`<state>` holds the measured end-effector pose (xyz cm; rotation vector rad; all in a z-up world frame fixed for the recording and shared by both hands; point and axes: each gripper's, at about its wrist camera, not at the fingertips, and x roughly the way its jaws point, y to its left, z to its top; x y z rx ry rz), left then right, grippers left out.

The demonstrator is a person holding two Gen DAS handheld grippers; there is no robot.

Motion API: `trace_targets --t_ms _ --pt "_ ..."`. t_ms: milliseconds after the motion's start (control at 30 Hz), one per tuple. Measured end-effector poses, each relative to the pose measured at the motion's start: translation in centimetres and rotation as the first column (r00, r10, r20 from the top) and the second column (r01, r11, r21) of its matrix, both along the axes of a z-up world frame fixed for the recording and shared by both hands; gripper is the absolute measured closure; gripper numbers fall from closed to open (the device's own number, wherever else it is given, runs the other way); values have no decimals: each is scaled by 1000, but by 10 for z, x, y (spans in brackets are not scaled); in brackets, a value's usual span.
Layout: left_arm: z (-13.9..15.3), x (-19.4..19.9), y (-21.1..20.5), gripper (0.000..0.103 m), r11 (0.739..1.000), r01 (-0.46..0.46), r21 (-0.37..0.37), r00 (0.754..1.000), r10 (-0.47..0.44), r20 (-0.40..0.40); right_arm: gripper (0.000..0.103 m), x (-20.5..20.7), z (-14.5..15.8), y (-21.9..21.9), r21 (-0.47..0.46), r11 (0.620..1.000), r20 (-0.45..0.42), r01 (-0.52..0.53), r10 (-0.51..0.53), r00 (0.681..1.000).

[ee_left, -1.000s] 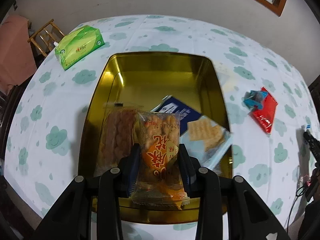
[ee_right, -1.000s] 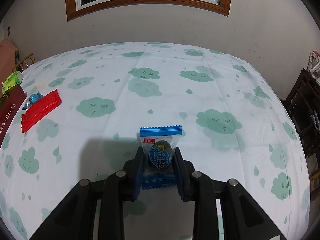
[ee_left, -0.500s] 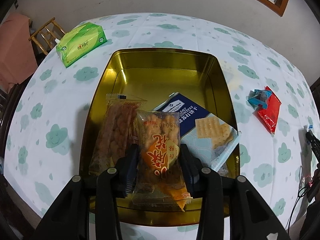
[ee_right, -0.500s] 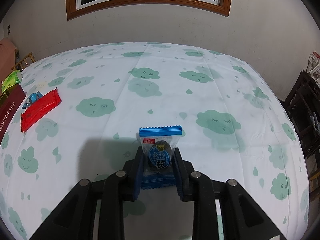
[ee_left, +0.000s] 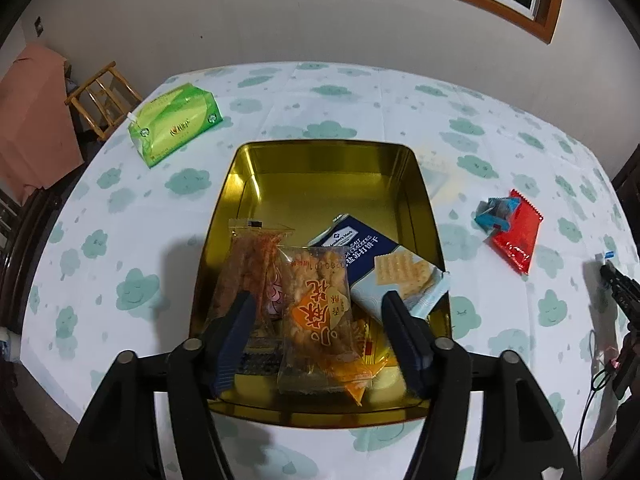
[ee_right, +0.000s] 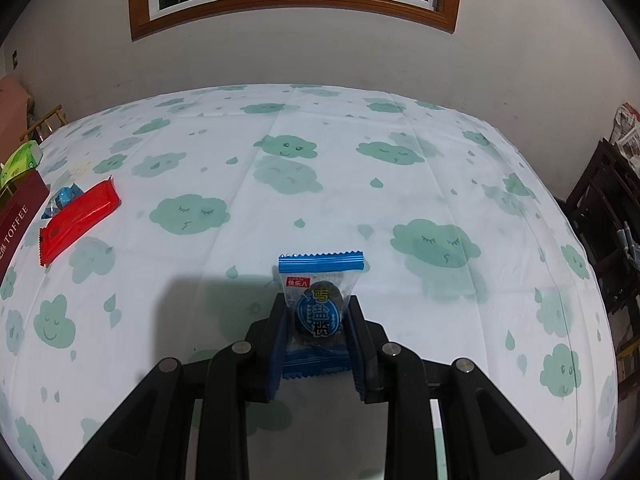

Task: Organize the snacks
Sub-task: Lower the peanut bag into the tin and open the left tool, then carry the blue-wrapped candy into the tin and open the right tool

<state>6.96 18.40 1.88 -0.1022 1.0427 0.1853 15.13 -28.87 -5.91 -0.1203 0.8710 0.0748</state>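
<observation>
Snacks: the orange pack [ee_left: 324, 316] lies in my gold tin [ee_left: 320, 160], between my left jaws [ee_left: 320, 320], which are opening and clear of it; my right jaws [ee_right: 316, 326] clench a blue packet [ee_right: 318, 312] above the worktop [ee_right: 400, 200]

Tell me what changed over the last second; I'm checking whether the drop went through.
The left gripper let go of the orange snack pack; its jaws are opening, and the pack lies in the gold tin. The right gripper stayed shut on the blue snack packet.
</observation>
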Motion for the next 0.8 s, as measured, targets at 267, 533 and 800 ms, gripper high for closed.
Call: trace_targets --t_ms 267,533,800 --pt "15 -21 6 34 999 -33 -3 999 33 41 76 2 1 2 -18 1000 -12 21 -21 1000" --pt "22 -38 11 28 998 -64 26 995 61 78 76 3 2 6 -30 998 -29 58 -59 998" --pt "20 -50 17 25 996 -81 40 993 77 93 77 0 14 10 -19 994 -25 107 -108 994"
